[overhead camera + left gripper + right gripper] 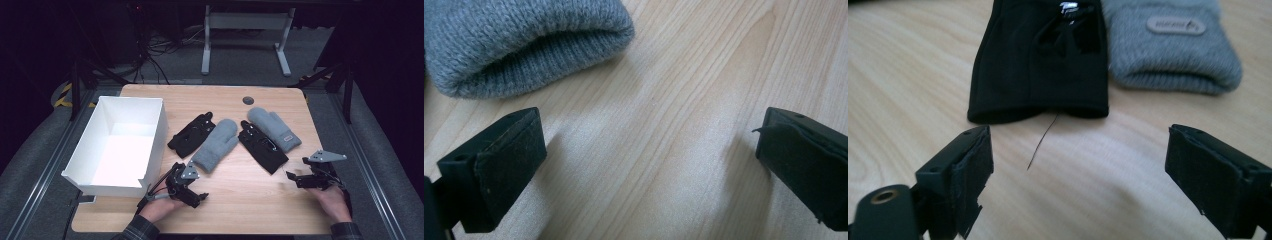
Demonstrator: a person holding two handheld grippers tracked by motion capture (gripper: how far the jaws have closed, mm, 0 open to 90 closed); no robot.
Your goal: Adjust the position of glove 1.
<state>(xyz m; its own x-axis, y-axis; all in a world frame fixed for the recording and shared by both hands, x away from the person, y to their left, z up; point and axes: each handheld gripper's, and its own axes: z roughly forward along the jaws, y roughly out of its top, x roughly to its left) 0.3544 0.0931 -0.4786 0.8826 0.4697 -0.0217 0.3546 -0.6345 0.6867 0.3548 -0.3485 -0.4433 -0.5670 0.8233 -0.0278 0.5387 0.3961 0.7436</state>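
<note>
— Table contents are asked for: what is laid out?

— Four items are laid in a row across the middle of the wooden top. From left to right, a black glove, a grey mitten, a second black glove and a second grey mitten are seen. The second glove is lapped against the second mitten; in the right gripper view a label is shown on that mitten's cuff, and a loose thread is trailed from the glove's hem onto the wood. A white box, open at the top, is set at the table's left edge, just beside the first glove.

— How is the left gripper held?

— It is held low at the near edge, just in front of the first mitten's cuff. Its jaws are spread wide, and nothing is held between them; bare wood is seen in the gap, with the ribbed cuff up and to the left.

— And the right gripper?

— It is held near the right edge, close to the hem of the second glove. Its jaws are likewise spread wide and nothing is gripped. Glove hem and mitten cuff are seen just beyond the jaw tips, apart from them.
</note>
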